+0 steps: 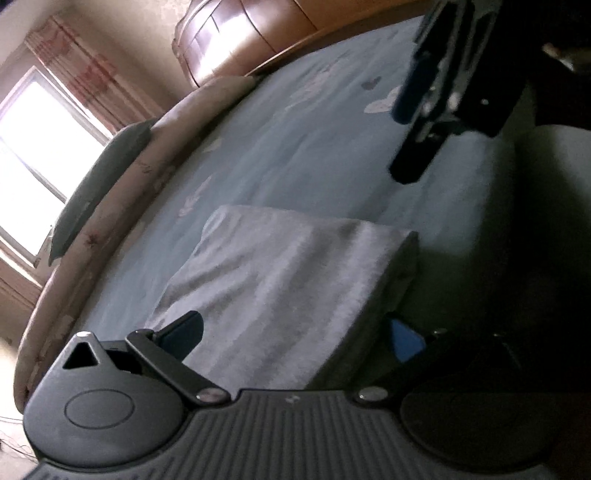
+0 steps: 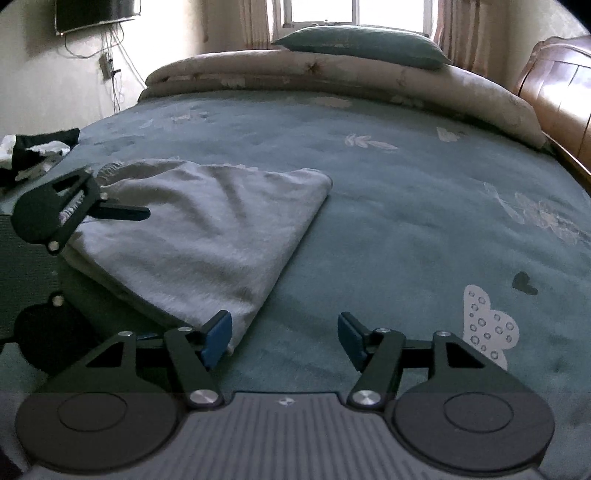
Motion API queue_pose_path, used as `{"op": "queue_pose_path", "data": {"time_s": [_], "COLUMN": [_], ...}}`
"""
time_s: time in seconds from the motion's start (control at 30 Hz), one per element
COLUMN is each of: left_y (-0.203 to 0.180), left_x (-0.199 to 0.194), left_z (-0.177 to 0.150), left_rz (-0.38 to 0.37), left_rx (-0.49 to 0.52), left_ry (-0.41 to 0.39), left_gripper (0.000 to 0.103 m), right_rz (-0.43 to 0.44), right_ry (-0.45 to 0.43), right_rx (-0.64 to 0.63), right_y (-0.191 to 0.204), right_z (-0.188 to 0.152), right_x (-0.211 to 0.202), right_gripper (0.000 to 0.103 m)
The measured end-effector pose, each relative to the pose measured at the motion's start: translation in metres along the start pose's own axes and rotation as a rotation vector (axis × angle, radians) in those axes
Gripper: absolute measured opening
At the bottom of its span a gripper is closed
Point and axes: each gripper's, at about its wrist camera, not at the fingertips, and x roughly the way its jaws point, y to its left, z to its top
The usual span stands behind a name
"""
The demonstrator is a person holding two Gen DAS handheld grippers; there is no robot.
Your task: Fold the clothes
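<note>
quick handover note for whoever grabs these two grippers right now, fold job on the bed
Right gripper: jaws open, nothing between them, just off the near corner of the folded light grey fleece garment.
Left gripper: jaws wide apart around the garment's near edge, pads not pressing.
The garment lies in a flat folded stack on the teal patterned bedspread.
Dark and white clothes pile sits at the bed's far left edge, unfolded.
Done: grey piece looks folded. Left: likely the pile.

The left wrist view sits low and tilted, very near the folded grey cloth (image 1: 280,280), facing across the bed (image 1: 295,140). The right wrist view looks down the bed toward the window (image 2: 354,13), cloth close by. Both show the cloth.
</note>
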Motion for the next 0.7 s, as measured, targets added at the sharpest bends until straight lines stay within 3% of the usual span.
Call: {"op": "queue_pose_path", "data": {"time_s": [0.17, 0.33, 0.7], "left_y": [0.001, 0.013, 0.038], "left_x": [0.004, 0.002, 0.004], "left_z": [0.004, 0.006, 0.005], "left_rz": [0.004, -0.003, 0.002], "left_rx": [0.015, -0.031, -0.086], "left_ry": [0.013, 0.004, -0.021], "left_gripper": [0.102, 0.102, 0.102], "right_rz": [0.009, 0.009, 0.007], "right_ry": [-0.006, -0.003, 0.011], "right_rx": [0.022, 0.020, -0.125], "right_y": [-0.001, 0.001, 0.038], "right_z": [-0.005, -0.010, -0.013], "right_x": [0.000, 0.002, 0.017], "right_gripper": [0.069, 0.069, 0.079]}}
